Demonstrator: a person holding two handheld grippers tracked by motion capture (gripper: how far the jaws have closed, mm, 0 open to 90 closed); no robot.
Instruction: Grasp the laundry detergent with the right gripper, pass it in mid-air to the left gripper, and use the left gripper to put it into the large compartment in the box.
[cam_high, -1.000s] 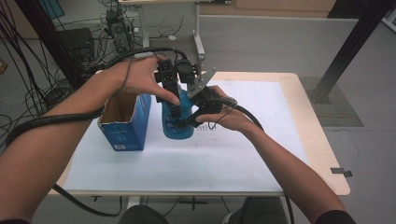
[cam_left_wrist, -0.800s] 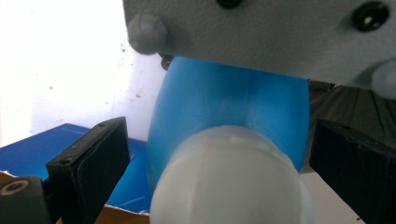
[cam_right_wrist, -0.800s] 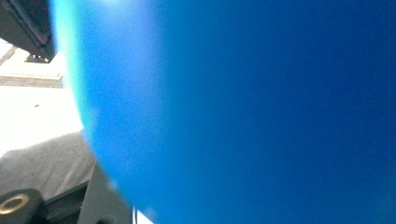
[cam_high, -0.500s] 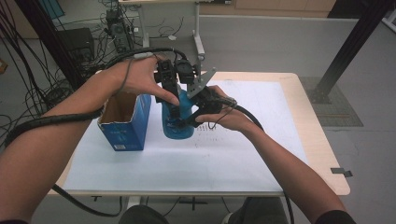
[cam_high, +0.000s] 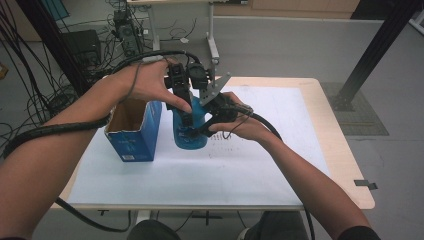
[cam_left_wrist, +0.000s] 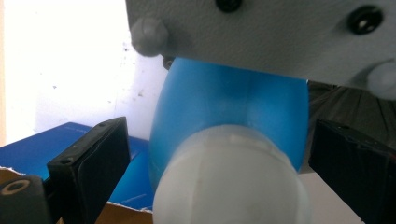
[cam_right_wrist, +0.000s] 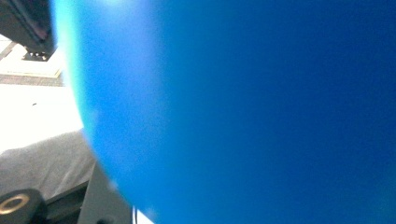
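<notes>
A blue bottle (cam_high: 190, 139) with a white cap (cam_left_wrist: 229, 182) stands upright on the white sheet near the table's middle. My right gripper (cam_high: 201, 128) comes in from the right and is shut on the bottle's body, whose blue wall (cam_right_wrist: 257, 112) sits close against the right gripper view. From above, my left gripper (cam_high: 192, 103) points down over the bottle's top. Its jaws stand either side of the cap with a gap on each side, so it is open. The right gripper's grey plate (cam_left_wrist: 261, 32) hangs just above the bottle's shoulder (cam_left_wrist: 229, 107).
An open blue carton (cam_high: 132, 132) stands just left of the bottle, its flap near my left jaw (cam_left_wrist: 46, 149). The white sheet (cam_high: 260, 165) covers most of the wooden table. Thick cables trail off the table's left side, and a black post stands at the far right.
</notes>
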